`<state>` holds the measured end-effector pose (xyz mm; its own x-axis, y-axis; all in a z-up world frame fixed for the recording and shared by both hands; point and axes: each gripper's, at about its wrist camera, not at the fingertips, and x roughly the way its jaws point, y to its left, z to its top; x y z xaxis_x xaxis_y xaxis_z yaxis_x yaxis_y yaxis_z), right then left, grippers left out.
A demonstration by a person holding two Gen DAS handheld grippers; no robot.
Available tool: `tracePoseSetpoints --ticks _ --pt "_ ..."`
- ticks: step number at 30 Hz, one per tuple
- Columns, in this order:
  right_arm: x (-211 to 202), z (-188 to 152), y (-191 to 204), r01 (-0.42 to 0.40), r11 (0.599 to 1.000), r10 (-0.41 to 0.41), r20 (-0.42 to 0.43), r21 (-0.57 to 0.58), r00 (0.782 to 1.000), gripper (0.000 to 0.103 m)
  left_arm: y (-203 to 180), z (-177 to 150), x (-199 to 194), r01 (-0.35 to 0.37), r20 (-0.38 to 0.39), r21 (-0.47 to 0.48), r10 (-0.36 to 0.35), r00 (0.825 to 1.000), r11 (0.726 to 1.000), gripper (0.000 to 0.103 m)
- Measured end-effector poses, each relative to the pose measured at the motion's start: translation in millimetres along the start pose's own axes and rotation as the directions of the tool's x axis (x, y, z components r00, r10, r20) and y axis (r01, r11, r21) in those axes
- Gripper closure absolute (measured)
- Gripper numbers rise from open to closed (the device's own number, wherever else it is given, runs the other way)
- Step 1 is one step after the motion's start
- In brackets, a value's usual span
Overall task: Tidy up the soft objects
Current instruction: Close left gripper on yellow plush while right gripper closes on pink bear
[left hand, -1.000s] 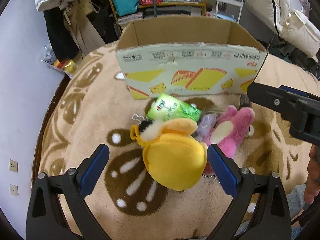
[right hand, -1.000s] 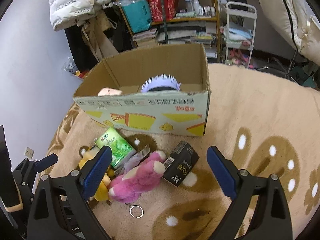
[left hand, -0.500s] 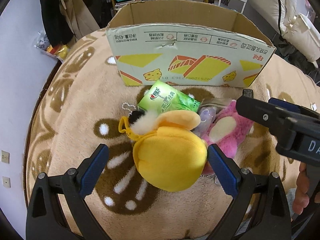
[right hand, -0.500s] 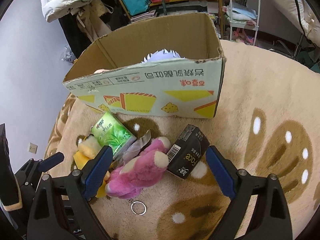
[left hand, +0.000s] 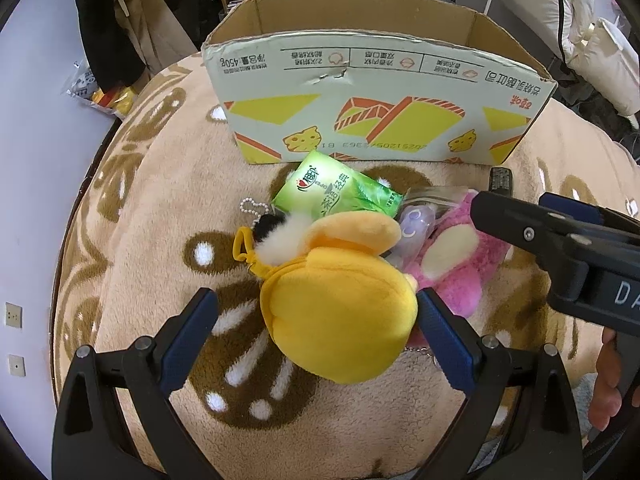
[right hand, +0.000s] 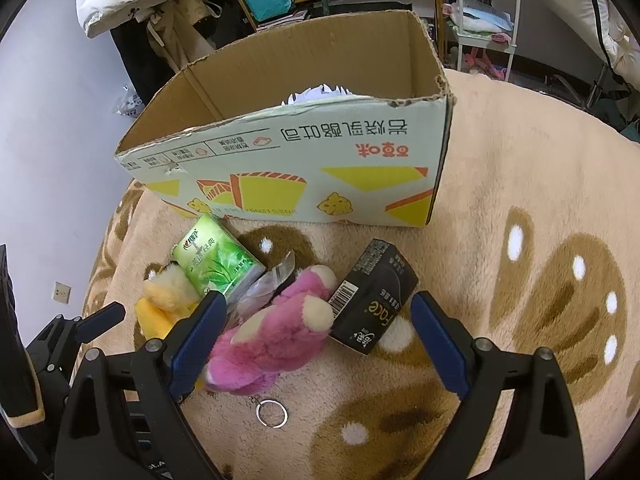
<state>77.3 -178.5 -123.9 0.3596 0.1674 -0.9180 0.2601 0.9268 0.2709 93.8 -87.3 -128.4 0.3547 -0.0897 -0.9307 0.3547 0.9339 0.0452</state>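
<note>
Left tongs (left hand: pixel 316 332) dropped closer, wide open astride yellow plush (left hand: pixel 340 312) before box (left hand: pixel 380 92); right tongs (right hand: pixel 316 340) open, empty; grab imminent.

Plush toys (left hand: pixel 340 312) on blanket (left hand: pixel 160 208), before cardboard box (left hand: pixel 372 92)

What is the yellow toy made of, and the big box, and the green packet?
The yellow toy looks like soft, smooth plush, with a fluffy tuft. The big box is cardboard, with brown inside walls and torn, ragged edges. The green packet seems wrapped in shiny plastic film, since light glints off it.
</note>
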Motion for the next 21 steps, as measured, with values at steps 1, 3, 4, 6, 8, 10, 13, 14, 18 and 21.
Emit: tracePoseSetpoints --ticks 1,3,4,6,8,10,13,14,18,21 --pt "0.3 0.2 0.2 0.001 1.000 -0.001 -0.001 -0.001 1.000 0.005 0.1 0.0 0.1 0.000 -0.001 0.001 0.000 1.000 1.000 0.006" --pt "0.6 -0.1 0.7 0.000 1.000 0.000 -0.003 -0.003 1.000 0.005 0.7 0.0 1.1 -0.004 -0.002 0.001 0.004 1.000 1.000 0.006" --pt "1.1 -0.7 1.5 -0.003 1.000 0.003 -0.004 -0.006 1.000 0.006 1.1 0.0 2.2 -0.006 -0.005 0.002 0.006 1.000 1.000 0.006" --pt "1.7 -1.6 2.9 -0.023 1.000 0.023 -0.010 -0.010 1.000 0.016 2.3 -0.1 4.6 -0.009 -0.015 -0.005 0.009 1.000 1.000 0.006" --pt "3.8 -3.0 4.3 -0.040 0.999 0.040 -0.025 -0.011 0.999 0.019 4.5 -0.3 6.1 -0.001 -0.021 -0.020 0.000 1.000 1.000 0.006" --pt "6.6 -5.0 7.0 -0.045 0.999 0.044 -0.038 -0.023 0.998 0.031 5.2 -0.4 6.6 0.003 -0.024 -0.023 -0.003 1.000 1.000 0.006" --pt "10.0 -7.2 11.4 -0.037 0.998 0.034 -0.061 -0.049 0.998 0.052 4.9 -1.0 8.4 0.005 -0.033 -0.024 -0.005 0.999 1.000 0.009" --pt "9.9 -7.9 12.7 -0.032 0.998 0.028 -0.060 -0.059 0.998 0.055 5.1 -1.4 9.5 0.015 -0.039 -0.026 -0.016 0.999 1.000 0.011" --pt "7.3 -8.6 14.0 -0.047 0.997 0.044 -0.049 -0.064 0.998 0.068 7.4 -2.5 11.3 0.057 -0.050 -0.046 -0.059 0.997 0.997 0.025" --pt "3.7 -7.0 14.6 -0.054 0.997 0.052 -0.032 -0.064 0.998 0.073 5.8 -3.3 9.2 0.062 -0.047 -0.048 -0.064 0.997 0.997 0.030"
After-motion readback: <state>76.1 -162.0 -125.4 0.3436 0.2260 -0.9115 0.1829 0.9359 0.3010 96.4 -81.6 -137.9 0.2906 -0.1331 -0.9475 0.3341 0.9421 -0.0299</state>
